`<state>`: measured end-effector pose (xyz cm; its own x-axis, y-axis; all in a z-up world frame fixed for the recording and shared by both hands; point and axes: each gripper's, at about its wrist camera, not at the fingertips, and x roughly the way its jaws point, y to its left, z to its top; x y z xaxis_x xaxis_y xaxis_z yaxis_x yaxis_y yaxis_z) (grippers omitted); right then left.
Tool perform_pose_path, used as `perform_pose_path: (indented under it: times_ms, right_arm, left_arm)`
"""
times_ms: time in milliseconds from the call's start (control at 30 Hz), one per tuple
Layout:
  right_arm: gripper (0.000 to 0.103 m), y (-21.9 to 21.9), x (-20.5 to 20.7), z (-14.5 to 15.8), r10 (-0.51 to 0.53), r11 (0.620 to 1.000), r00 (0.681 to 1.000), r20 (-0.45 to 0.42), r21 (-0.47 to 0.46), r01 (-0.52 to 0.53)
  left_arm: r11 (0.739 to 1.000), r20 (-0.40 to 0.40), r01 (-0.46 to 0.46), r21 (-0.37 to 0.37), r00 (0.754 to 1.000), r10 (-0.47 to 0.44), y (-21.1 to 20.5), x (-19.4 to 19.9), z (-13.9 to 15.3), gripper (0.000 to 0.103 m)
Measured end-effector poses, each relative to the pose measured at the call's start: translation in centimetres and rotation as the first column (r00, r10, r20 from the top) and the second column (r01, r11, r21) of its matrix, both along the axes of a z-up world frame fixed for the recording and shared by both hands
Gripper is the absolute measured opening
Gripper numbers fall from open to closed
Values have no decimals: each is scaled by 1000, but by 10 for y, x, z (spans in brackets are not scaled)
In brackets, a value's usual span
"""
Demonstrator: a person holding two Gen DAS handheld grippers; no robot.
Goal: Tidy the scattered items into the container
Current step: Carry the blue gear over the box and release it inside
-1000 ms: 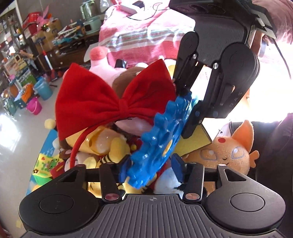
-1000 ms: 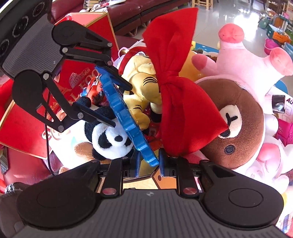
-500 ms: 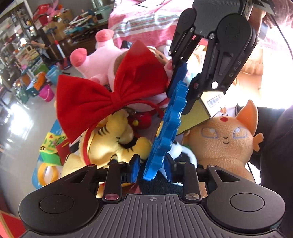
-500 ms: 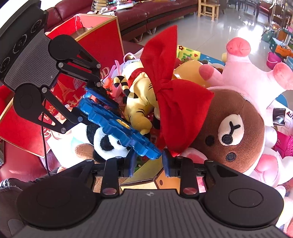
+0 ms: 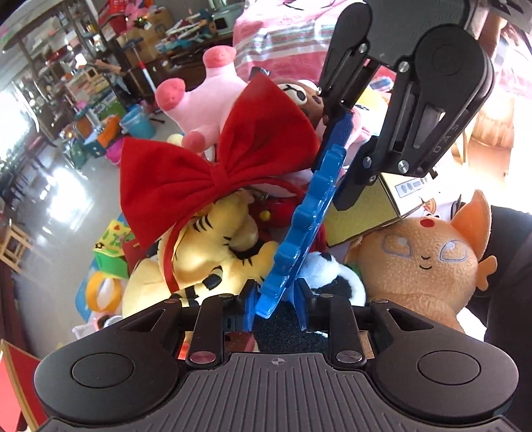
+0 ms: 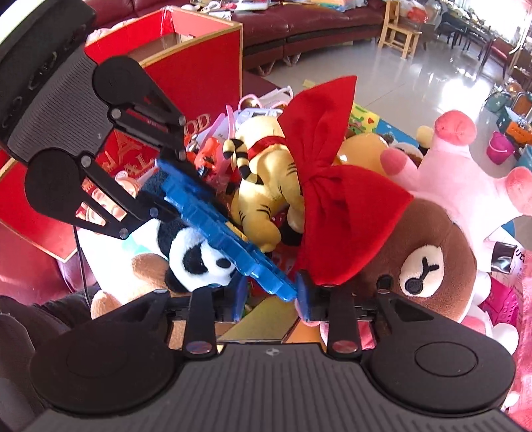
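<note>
The blue gear (image 5: 304, 229) has swung edge-on since earlier. Left gripper (image 5: 276, 307) and right gripper (image 6: 271, 294) each stand narrowly parted around opposite ends, above the plush toys (image 5: 212, 256).

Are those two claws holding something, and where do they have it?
Yes: a blue gear-shaped toy, edge-on between them; left claw and right claw each flank opposite rim ends.

Home living room: maroon sofa (image 6: 299, 26), tiled floor (image 6: 415, 79), wooden chair (image 6: 399, 36), cluttered shelves (image 5: 66, 66).
</note>
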<state>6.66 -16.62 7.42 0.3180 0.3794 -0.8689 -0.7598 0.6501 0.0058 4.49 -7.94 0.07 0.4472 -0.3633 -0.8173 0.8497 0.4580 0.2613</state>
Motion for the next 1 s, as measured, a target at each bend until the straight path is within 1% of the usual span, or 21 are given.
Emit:
perform_pose_path:
  times_ms: [100, 233, 400, 567, 667, 767, 833, 900, 967, 1000]
  right_arm:
    - [33, 0, -5, 4, 17, 1000, 1000, 21, -19, -17]
    - [33, 1, -13, 17, 37, 999, 998, 57, -15, -37]
    - [33, 12, -25, 30, 72, 997, 991, 111, -41, -68]
    - [33, 27, -37, 53, 128, 991, 978, 167, -70, -118]
    - [33, 41, -45, 67, 204, 977, 957, 204, -97, -188]
    - [33, 64, -55, 83, 292, 955, 924, 246, -129, -267]
    - [33, 82, -62, 94, 351, 935, 894, 278, -148, -321]
    - [33, 104, -69, 105, 406, 914, 860, 309, -158, -375]
    - [33, 128, -76, 115, 461, 887, 820, 340, -162, -432]
    - [34, 141, -80, 119, 486, 873, 800, 352, -160, -460]
  left_arm:
    - [1000, 6, -14, 8, 1000, 14, -3, -5, 3, 18]
    - [999, 33, -43, 0, 999, 43, -2, -16, 14, 17]
    - [994, 58, -105, -5, 993, 105, 1, -31, 27, 17]
    - [977, 70, -207, -41, 975, 210, 12, -47, 48, 19]
    - [963, 87, -264, -55, 959, 269, 23, -61, 62, 18]
    - [941, 114, -331, -77, 934, 338, 41, -79, 77, 18]
    - [915, 132, -390, -99, 907, 401, 59, -91, 88, 18]
    - [886, 160, -449, -115, 872, 462, 78, -106, 98, 19]
    - [848, 185, -512, -135, 828, 530, 100, -123, 109, 19]
    - [824, 193, -547, -147, 801, 566, 112, -132, 114, 19]
